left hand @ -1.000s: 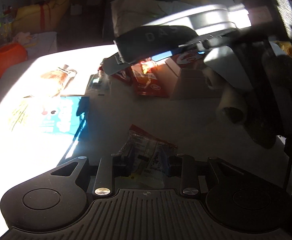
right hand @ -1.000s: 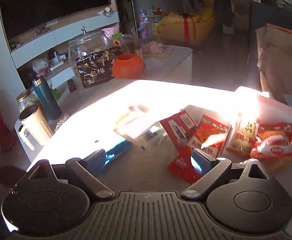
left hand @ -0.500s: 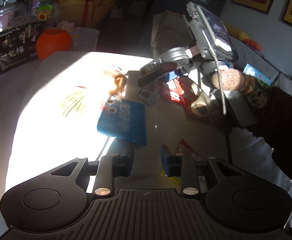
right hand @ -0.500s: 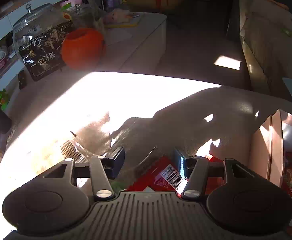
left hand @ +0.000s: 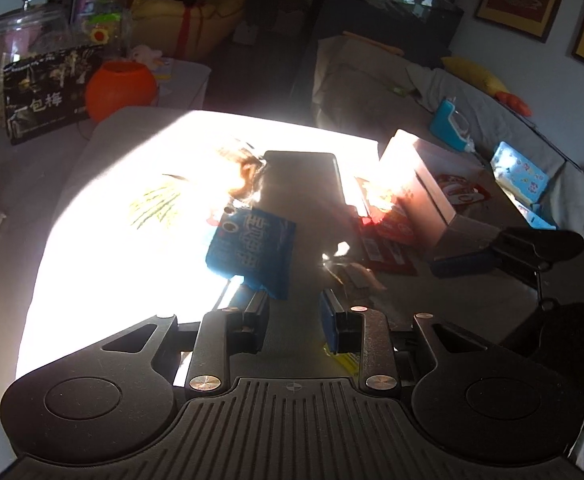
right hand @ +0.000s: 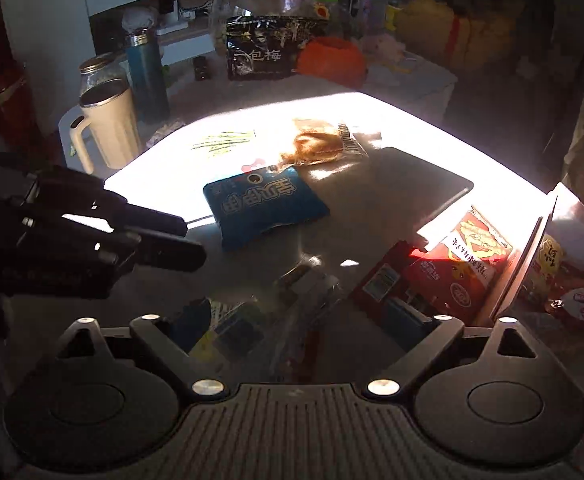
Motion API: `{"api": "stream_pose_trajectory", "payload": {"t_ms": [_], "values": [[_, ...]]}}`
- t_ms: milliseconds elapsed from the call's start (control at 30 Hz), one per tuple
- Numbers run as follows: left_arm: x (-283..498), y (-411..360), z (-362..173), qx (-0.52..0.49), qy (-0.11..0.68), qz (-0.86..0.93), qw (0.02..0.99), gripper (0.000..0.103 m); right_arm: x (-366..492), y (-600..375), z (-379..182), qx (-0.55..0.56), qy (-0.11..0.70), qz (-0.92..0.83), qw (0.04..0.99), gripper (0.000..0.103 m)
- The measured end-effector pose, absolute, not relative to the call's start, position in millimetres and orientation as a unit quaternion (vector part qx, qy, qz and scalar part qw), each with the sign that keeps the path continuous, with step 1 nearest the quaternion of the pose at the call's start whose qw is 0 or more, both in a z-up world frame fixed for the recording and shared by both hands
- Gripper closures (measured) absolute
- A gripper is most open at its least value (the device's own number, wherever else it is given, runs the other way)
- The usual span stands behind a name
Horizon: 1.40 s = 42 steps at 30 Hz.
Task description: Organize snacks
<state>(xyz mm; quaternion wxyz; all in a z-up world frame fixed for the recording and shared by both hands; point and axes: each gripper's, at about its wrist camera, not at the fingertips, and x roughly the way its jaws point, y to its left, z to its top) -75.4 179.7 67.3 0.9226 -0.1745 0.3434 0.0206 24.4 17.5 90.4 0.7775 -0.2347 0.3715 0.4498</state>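
Snack packets lie on a sunlit grey table. My left gripper (left hand: 292, 316) hovers just short of a blue snack bag (left hand: 252, 248); its jaws are closing, a narrow gap remains and nothing is between the pads. My right gripper (right hand: 299, 312) has its jaws opening wide over a clear packet (right hand: 295, 296) that lies flat between the fingers, not pressed. Red packets (right hand: 451, 272) lean on a cardboard box (right hand: 531, 248) at the right. The left gripper (right hand: 192, 240) reaches in from the left in the right wrist view. A right gripper finger (left hand: 463, 264) shows at the right.
A brown snack packet (right hand: 319, 144) and a green-striped packet (right hand: 220, 142) lie in the glare beyond the blue bag (right hand: 264, 204). At the far edge stand a black bag (right hand: 260, 56), an orange bowl (right hand: 331, 60), a cream mug (right hand: 108, 128) and a thermos (right hand: 148, 76).
My right gripper went from half closed to wide open and drew back from the table's middle to its right side. My left gripper narrowed a little and hardly moved.
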Motion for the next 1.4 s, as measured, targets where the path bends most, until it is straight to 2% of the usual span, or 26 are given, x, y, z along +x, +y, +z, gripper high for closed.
{"api": "stream_pose_trajectory", "payload": {"t_ms": [233, 500, 767, 800, 833, 867, 1000, 1067, 1167, 1400], "values": [[-71, 165, 72, -0.164, 0.351, 0.01, 0.922, 0.072, 15, -9, 66, -0.213, 0.386, 0.423, 0.791, 0.004], [-50, 149, 62, -0.151, 0.379, 0.02, 0.913, 0.072, 27, -53, 66, -0.18, 0.369, 0.353, 0.841, 0.004], [-47, 153, 69, -0.173, 0.371, 0.023, 0.912, 0.072, 29, -22, 57, -0.147, 0.358, 0.393, 0.834, 0.004], [-46, 153, 70, -0.179, 0.37, 0.022, 0.911, 0.072, 30, -16, 56, -0.144, 0.356, 0.398, 0.833, 0.006], [-44, 153, 70, -0.182, 0.37, 0.023, 0.911, 0.072, 29, -12, 55, -0.148, 0.357, 0.403, 0.83, 0.016], [-42, 153, 70, -0.185, 0.369, 0.025, 0.91, 0.072, 27, -8, 55, -0.158, 0.359, 0.408, 0.825, 0.021], [-31, 152, 64, -0.209, 0.368, 0.028, 0.905, 0.072, 12, -17, 54, -0.188, 0.352, 0.406, 0.822, 0.028], [-25, 149, 60, -0.226, 0.37, 0.022, 0.901, 0.072, 8, -32, 54, -0.185, 0.355, 0.403, 0.823, 0.028], [-16, 143, 56, -0.232, 0.376, 0.016, 0.897, 0.072, 6, -63, 53, -0.174, 0.357, 0.375, 0.838, 0.025], [-2, 128, 55, -0.198, 0.378, 0.029, 0.904, 0.072, 13, -116, 46, -0.148, 0.355, 0.278, 0.88, 0.0]]}}
